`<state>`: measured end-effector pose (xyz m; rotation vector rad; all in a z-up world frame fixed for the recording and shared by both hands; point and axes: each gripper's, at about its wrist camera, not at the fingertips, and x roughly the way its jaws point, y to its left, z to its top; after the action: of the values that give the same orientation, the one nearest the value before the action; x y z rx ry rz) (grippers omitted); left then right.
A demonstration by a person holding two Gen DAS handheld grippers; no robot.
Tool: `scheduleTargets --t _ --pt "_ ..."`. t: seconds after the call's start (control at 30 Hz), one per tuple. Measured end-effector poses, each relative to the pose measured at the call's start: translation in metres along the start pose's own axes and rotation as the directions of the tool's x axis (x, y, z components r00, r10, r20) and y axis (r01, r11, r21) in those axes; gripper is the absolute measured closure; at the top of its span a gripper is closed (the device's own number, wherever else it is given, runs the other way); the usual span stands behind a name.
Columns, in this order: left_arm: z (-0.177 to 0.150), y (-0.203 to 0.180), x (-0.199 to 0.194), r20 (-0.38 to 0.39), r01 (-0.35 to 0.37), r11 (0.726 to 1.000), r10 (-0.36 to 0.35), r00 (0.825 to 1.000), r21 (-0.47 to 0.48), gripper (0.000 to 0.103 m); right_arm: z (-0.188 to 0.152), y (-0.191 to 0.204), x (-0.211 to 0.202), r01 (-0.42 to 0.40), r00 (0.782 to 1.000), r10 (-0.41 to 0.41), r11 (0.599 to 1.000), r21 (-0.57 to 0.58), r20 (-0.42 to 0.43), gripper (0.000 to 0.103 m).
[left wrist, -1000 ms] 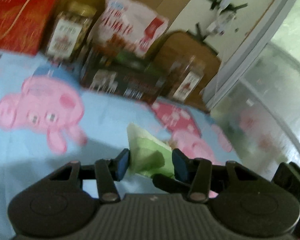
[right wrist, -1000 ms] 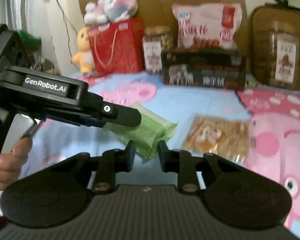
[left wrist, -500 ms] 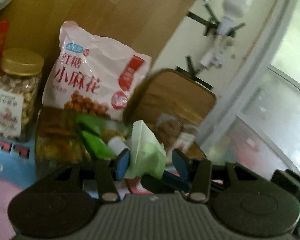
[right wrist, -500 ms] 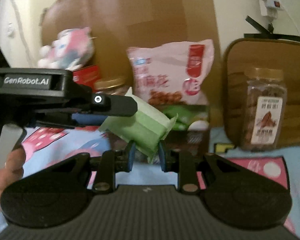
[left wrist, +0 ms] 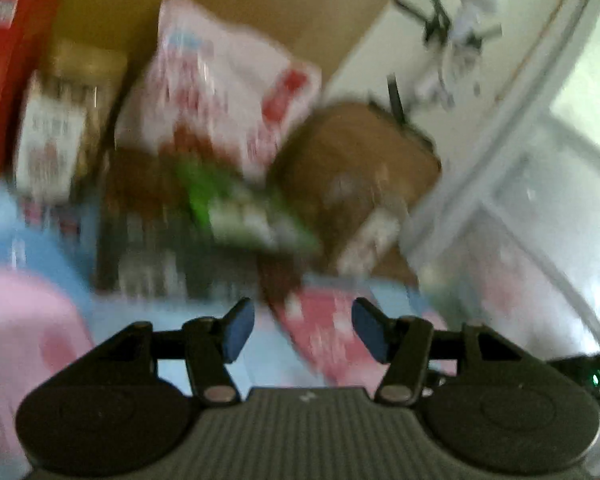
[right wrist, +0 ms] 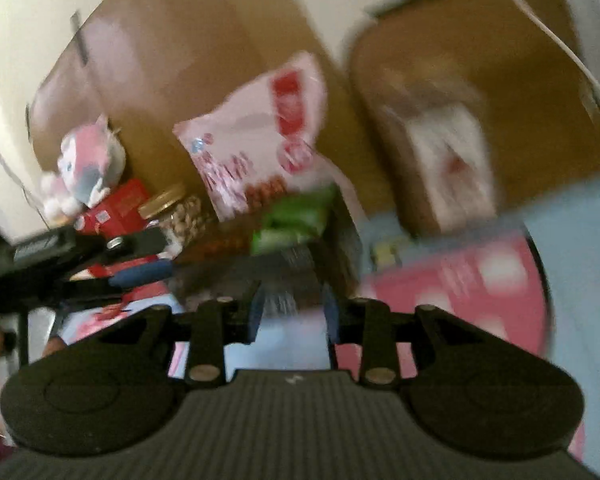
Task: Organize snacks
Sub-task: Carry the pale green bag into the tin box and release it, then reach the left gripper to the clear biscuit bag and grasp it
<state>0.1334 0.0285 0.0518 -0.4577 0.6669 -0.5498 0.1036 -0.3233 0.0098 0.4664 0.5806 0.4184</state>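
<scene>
Both views are motion-blurred. The green snack packet (left wrist: pixel 252 212) lies on top of the dark snack box (left wrist: pixel 168 248), under the pink bag (left wrist: pixel 220 92). It also shows in the right wrist view (right wrist: pixel 296 220). My left gripper (left wrist: pixel 302 330) is open and empty, short of the box. My right gripper (right wrist: pixel 292 314) is open and empty, in front of the same box (right wrist: pixel 284 272). The left gripper's fingers (right wrist: pixel 140 272) show at the left of the right wrist view.
A nut jar (left wrist: pixel 60 128) and a red box (left wrist: pixel 4 72) stand left of the pink bag. Another jar (right wrist: pixel 448 160) stands before a brown board (right wrist: pixel 480 80) on the right. A plush toy (right wrist: pixel 88 168) sits far left. The blue-and-pink cartoon sheet (left wrist: pixel 328 332) covers the surface.
Both grippers have let go of the green packet, which now lies on the dark box. Both have opened and pulled back, and the right gripper has tilted.
</scene>
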Motion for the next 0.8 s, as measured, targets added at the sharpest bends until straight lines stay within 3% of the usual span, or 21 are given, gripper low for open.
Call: scheduleTargets --t 0.07,0.2,0.47,0.53,0.67,0.73,0.8 --pt "-0.021 0.004 0.002 -0.07 0.014 0.999 -0.017 0.997 -0.045 0.048 -0.022 -0.014 -0.022 0.009 1.0 -0.008 0.998 0.064 -0.024 0.066" --pt "-0.045 0.005 -0.002 -0.115 0.017 0.996 -0.027 0.993 -0.087 0.048 -0.053 -0.022 -0.045 0.031 0.998 -0.025 0.992 0.125 -0.049 0.066" --pt "-0.068 0.001 -0.004 -0.18 0.028 0.993 -0.049 0.982 -0.116 0.048 -0.076 -0.007 -0.035 -0.01 0.993 0.024 0.993 0.115 -0.116 0.067" --pt "-0.076 0.004 -0.001 -0.203 0.039 0.99 -0.067 0.977 -0.137 0.052 -0.077 -0.004 -0.031 -0.019 0.994 0.032 0.992 0.124 -0.109 0.067" --pt "-0.083 0.009 0.0 -0.186 0.067 0.981 -0.101 0.977 -0.179 0.052 -0.084 -0.002 -0.025 -0.08 0.985 0.106 0.979 0.19 -0.134 0.077" --pt "-0.085 0.012 0.0 -0.186 0.079 0.976 -0.118 0.976 -0.204 0.052 -0.09 -0.004 -0.023 -0.174 0.97 0.214 0.945 0.279 -0.119 0.077" --pt "-0.085 0.016 0.0 -0.189 0.092 0.969 -0.137 0.972 -0.228 0.052 -0.091 -0.001 -0.023 -0.187 0.967 0.228 0.938 0.292 -0.113 0.079"
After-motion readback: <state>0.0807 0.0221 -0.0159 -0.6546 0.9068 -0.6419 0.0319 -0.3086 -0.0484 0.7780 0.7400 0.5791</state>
